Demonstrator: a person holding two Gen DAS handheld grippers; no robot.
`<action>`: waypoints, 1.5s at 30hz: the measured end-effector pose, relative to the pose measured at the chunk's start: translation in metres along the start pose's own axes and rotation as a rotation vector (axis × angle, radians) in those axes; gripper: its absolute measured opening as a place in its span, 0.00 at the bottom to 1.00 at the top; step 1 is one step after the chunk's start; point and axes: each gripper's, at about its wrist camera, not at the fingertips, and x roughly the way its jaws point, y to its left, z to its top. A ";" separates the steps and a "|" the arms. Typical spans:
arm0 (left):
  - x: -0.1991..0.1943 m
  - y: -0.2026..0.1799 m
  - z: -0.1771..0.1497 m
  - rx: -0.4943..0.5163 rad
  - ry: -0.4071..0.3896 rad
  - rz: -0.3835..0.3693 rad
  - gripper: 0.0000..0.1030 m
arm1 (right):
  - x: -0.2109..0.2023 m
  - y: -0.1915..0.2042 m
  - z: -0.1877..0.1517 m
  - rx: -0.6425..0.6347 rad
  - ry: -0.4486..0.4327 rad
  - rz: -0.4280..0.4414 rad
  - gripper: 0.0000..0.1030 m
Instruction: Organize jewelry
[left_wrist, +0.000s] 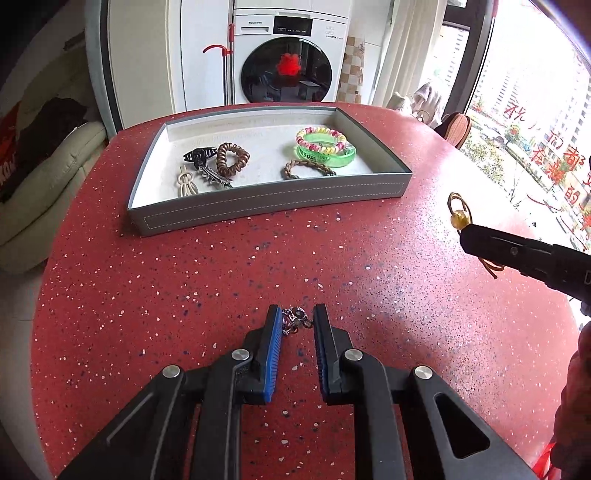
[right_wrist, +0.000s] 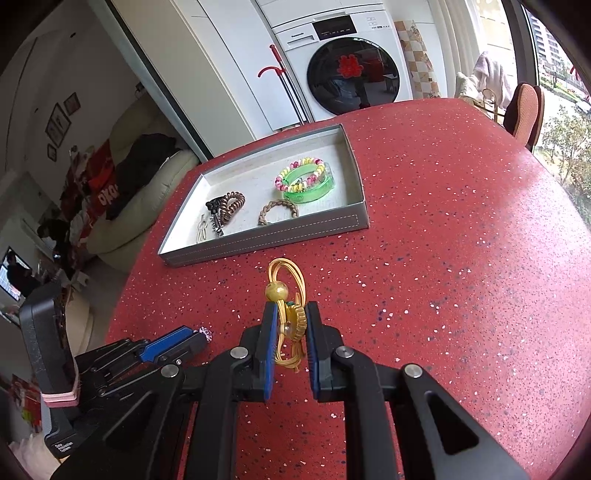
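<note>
A grey tray (left_wrist: 273, 205) (right_wrist: 266, 242) sits on the red table. It holds a black claw clip (left_wrist: 198, 155), a brown spiral tie (left_wrist: 232, 158), a silver clip, a cream clip, a braided band (left_wrist: 308, 168) and a green bangle (left_wrist: 327, 153) (right_wrist: 306, 182) under a beaded bracelet. My left gripper (left_wrist: 297, 319) (right_wrist: 201, 336) is low over the table, its jaws around a small silver-purple charm piece (left_wrist: 295, 320) with a gap on the right side. My right gripper (right_wrist: 291, 317) (left_wrist: 466, 232) is shut on a gold cord ornament (right_wrist: 286, 295) (left_wrist: 459, 214), held above the table.
A white washing machine (left_wrist: 291, 59) and a red-handled mop (left_wrist: 227, 55) stand behind the table. A cream sofa (left_wrist: 44, 184) is at the left. A chair (left_wrist: 456, 129) and a window are at the right. The table's round edge curves near both sides.
</note>
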 end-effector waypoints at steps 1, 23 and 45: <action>-0.001 0.002 0.002 -0.001 -0.005 -0.001 0.35 | 0.001 0.001 0.001 -0.002 0.001 -0.001 0.15; -0.023 0.051 0.060 -0.011 -0.113 -0.009 0.35 | 0.021 0.029 0.048 -0.044 0.010 0.008 0.16; 0.063 0.074 0.127 -0.010 -0.056 0.079 0.35 | 0.119 0.035 0.107 -0.072 0.157 -0.058 0.15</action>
